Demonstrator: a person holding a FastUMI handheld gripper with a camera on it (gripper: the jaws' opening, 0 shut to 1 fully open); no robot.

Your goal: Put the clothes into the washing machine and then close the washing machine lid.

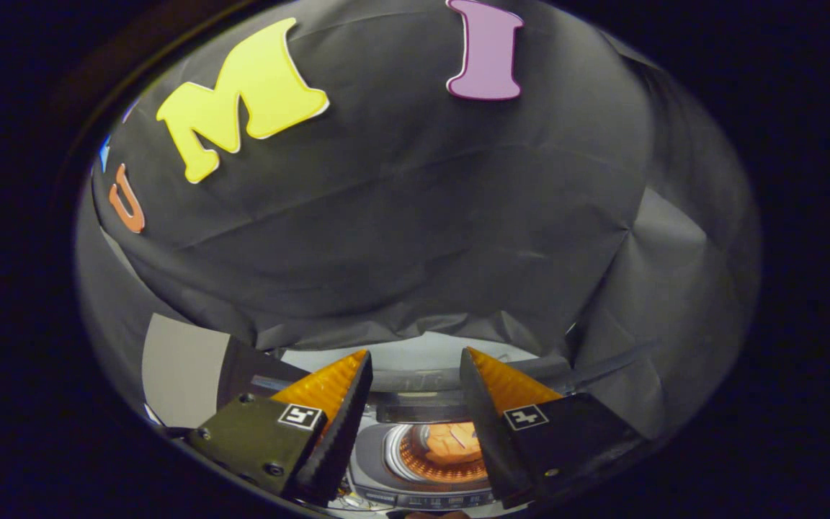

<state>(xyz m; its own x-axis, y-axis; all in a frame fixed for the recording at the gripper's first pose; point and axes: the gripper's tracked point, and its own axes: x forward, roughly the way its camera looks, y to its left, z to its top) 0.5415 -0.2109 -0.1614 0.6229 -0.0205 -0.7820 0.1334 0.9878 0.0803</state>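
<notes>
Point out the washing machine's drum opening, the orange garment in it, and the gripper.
Round washing machine drum opening point(404, 450): gripper view, on its left rim.
Orange garment point(452, 443): gripper view, middle of the cloth.
Gripper point(415, 360): gripper view, midway between the tips; jaws open, holding nothing.

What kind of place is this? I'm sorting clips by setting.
Likely a staged laundry booth: black cloth wall, a top-loading washing machine with clothes in its drum, seen between the open claw fingers.

Cloth-walled booth with washing machine point(426, 461)
</notes>
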